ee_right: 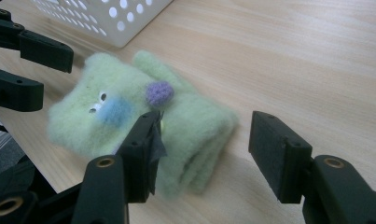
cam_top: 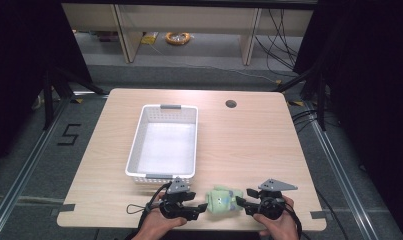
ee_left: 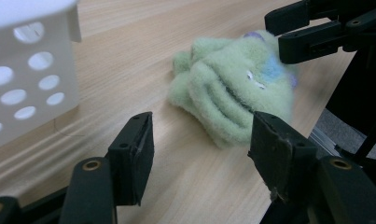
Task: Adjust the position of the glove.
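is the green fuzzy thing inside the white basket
No, the green fuzzy toy lies on the table in front of the white basket, between the two grippers.

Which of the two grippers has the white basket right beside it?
The left gripper. The white basket stands just beyond it, while the right gripper sits on the far side of the green fuzzy toy.

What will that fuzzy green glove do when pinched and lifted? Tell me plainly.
The green glove looks like soft fleece folded in layers, so it will probably sag and unfold. It seems light. Its fuzzy surface should grip the pads rather than slip.
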{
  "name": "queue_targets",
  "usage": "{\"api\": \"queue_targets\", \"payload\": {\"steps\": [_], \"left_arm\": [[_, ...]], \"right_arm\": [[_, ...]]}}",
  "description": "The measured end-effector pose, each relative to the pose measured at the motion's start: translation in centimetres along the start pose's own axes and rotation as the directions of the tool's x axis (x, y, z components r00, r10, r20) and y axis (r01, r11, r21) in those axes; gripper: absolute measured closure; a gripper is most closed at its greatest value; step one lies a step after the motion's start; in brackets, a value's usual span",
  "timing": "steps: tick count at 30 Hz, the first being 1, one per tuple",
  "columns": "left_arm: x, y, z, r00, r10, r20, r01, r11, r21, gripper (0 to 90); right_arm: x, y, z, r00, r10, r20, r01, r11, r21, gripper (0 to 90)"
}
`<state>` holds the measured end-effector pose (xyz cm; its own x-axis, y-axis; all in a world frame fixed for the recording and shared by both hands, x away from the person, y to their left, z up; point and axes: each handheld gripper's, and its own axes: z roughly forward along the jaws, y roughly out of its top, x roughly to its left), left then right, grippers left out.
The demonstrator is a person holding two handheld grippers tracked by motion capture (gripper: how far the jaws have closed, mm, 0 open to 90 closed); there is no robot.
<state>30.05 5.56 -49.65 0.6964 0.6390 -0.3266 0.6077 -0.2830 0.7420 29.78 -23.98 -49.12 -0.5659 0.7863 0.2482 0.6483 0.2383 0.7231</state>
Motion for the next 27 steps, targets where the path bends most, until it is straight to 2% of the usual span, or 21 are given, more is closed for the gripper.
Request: {"api": "queue_targets", "payload": {"steps": [2, 3, 5, 6, 7, 8, 11, 13, 15, 16, 17, 18, 19, 20, 21, 23, 24, 25, 27], "left_arm": [[-0.1, -0.1, 0.3, 0.9999, -0.003, 0.01, 0.003, 0.9998, 0.018, 38.7], [-0.2, -0.1, 0.4, 0.9998, -0.012, 0.014, 0.012, 0.9998, 0.017, 38.5], [-0.3, -0.1, 0.6, 0.9997, -0.015, 0.018, 0.015, 0.9994, 0.03, 38.3], [-0.3, -0.1, 0.8, 0.9994, -0.025, 0.023, 0.024, 0.9991, 0.034, 38.3], [-0.4, -0.1, 1.0, 0.9994, -0.024, 0.024, 0.024, 0.9992, 0.031, 38.3], [-0.5, 0.0, 1.1, 0.9995, -0.024, 0.02, 0.023, 0.9992, 0.033, 38.3], [-0.6, 0.2, 1.4, 0.9994, -0.027, 0.022, 0.026, 0.999, 0.037, 38.3], [-0.7, 0.4, 1.8, 0.9989, -0.028, 0.036, 0.026, 0.9985, 0.048, 38.5], [-0.9, 0.5, 2.1, 0.9992, -0.032, 0.026, 0.031, 0.9984, 0.048, 38.6], [-0.9, 0.5, 2.3, 0.9982, -0.043, 0.043, 0.041, 0.9978, 0.053, 38.8], [-0.9, 0.5, 2.4, 0.9976, -0.045, 0.053, 0.042, 0.9972, 0.062, 39.0], [-1.0, 0.5, 2.6, 0.9966, -0.058, 0.058, 0.054, 0.9964, 0.065, 39.0], [-1.0, 0.5, 2.8, 0.9961, -0.066, 0.059, 0.062, 0.9956, 0.07, 39.0], [-1.0, 0.5, 3.0, 0.9966, -0.063, 0.053, 0.059, 0.9954, 0.075, 39.2], [-1.0, 0.5, 3.2, 0.9964, -0.065, 0.055, 0.06, 0.9954, 0.074, 39.6], [-1.0, 0.6, 3.5, 0.9927, -0.096, 0.073, 0.089, 0.9918, 0.091, 39.7], [-1.0, 0.7, 3.6, 0.9936, -0.094, 0.063, 0.088, 0.9914, 0.097, 40.0], [-0.9, 0.7, 3.7, 0.9923, -0.093, 0.082, 0.085, 0.9916, 0.097, 40.4], [-0.9, 0.9, 4.0, 0.9927, -0.087, 0.083, 0.079, 0.9918, 0.101, 41.8]], "right_arm": [[0.2, 0.0, 0.2, 0.9998, 0.02, -0.006, -0.02, 1.0, 0.011, 44.1], [-0.1, 0.1, 0.4, 0.9999, -0.013, -0.001, 0.013, 1.0, 0.014, 44.0], [0.1, 0.2, 0.5, 0.9997, 0.023, 0.005, -0.023, 0.999, 0.028, 44.2], [-0.2, 0.3, 0.6, 1.0, 0.001, 0.008, -0.002, 0.999, 0.045, 44.5], [-0.3, 0.4, 0.7, 0.9999, -0.012, 0.01, 0.012, 0.999, 0.039, 44.9], [-0.5, 0.4, 0.9, 0.9999, -0.014, -0.003, 0.014, 0.999, 0.04, 45.3], [-0.9, 0.5, 1.1, 0.9997, 0.001, 0.023, -0.003, 0.997, 0.076, 45.8], [-1.3, 0.6, 1.2, 0.9999, 0.006, 0.015, -0.007, 0.997, 0.074, 45.9], [-1.6, 0.6, 1.4, 0.9997, 0.02, -0.017, -0.018, 0.997, 0.075, 46.5], [-1.4, 0.6, 1.3, 0.9993, 0.037, -0.004, -0.036, 0.995, 0.097, 46.5], [-1.7, 0.6, 1.4, 0.9996, 0.016, -0.023, -0.013, 0.996, 0.094, 46.6], [-1.6, 0.6, 1.5, 0.9988, 0.045, -0.019, -0.043, 0.995, 0.095, 47.0], [-1.6, 0.6, 1.6, 0.9981, 0.053, -0.03, -0.05, 0.994, 0.093, 47.1], [-1.8, 0.6, 1.5, 0.9991, 0.035, -0.021, -0.033, 0.994, 0.1, 47.1], [-1.9, 0.7, 1.6, 0.9982, 0.051, -0.03, -0.048, 0.993, 0.111, 47.2], [-2.0, 0.7, 1.8, 0.9972, 0.054, -0.051, -0.049, 0.993, 0.105, 47.5], [-2.0, 0.7, 1.8, 0.9973, 0.058, -0.045, -0.052, 0.992, 0.111, 47.7], [-2.0, 0.7, 1.8, 0.9974, 0.058, -0.043, -0.053, 0.992, 0.117, 48.1], [-2.0, 0.7, 2.0, 0.9961, 0.068, -0.057, -0.061, 0.991, 0.116, 48.1]]}}
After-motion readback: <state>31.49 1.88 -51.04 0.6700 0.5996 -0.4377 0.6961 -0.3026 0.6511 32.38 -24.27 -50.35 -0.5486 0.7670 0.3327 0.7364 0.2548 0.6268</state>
